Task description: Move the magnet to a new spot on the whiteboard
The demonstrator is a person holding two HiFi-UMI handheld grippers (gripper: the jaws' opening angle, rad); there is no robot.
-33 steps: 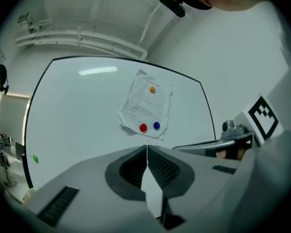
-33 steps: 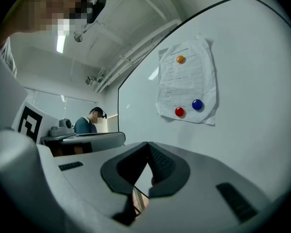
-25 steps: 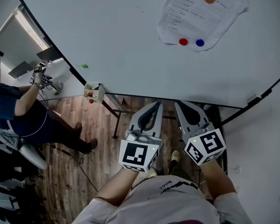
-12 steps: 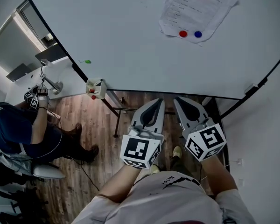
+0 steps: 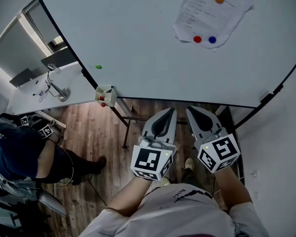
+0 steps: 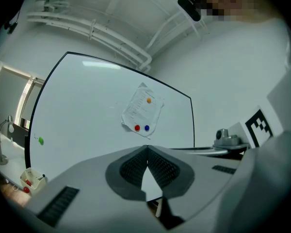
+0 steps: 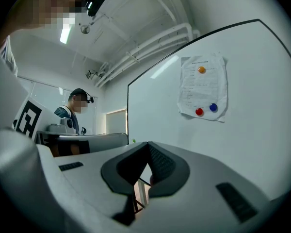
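Both left tongs [image 5: 168, 113] and right tongs [image 5: 193, 111], seemingly shut, face whiteboard [image 5: 138, 43].

I hold my left grey two-jaw tool [image 5: 169, 112] and my right grey two-jaw tool [image 5: 191, 110] low in front of my body, side by side and close without touching. Their tips lean slightly toward each other. On each tool the jaws are pressed together at the tips with nothing between the dark ribbed pads. The black-and-white marker cubes [image 5: 150, 163] sit nearest me, and my bare forearms [image 5: 126, 201] run back to my chest.
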